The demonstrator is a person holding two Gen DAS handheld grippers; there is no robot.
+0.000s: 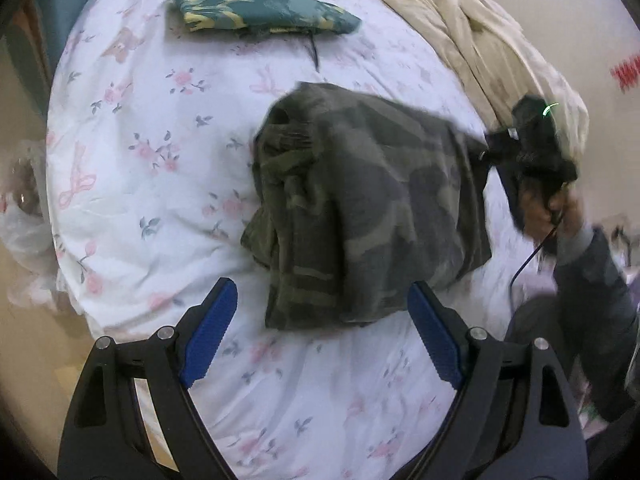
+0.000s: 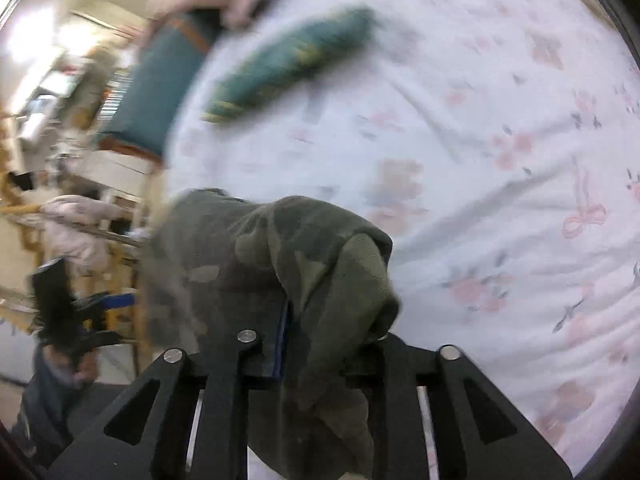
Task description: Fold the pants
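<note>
Dark green camouflage pants (image 1: 360,208) lie partly folded in a bunched heap on the white floral bedsheet (image 1: 140,184). My left gripper (image 1: 320,332) is open and empty, its blue pads on either side of the near edge of the pants, just above the sheet. My right gripper (image 1: 520,148) shows at the right, shut on the far right edge of the pants and lifting it. In the right wrist view, the pants (image 2: 280,264) are bunched over the shut fingers (image 2: 284,344), which hide most of the grip.
A folded teal and yellow camouflage garment (image 1: 260,10) lies at the far side of the bed, also blurred in the right wrist view (image 2: 292,60). A beige blanket (image 1: 460,32) is heaped at the back right. A plastic bag (image 1: 24,216) sits off the bed's left edge.
</note>
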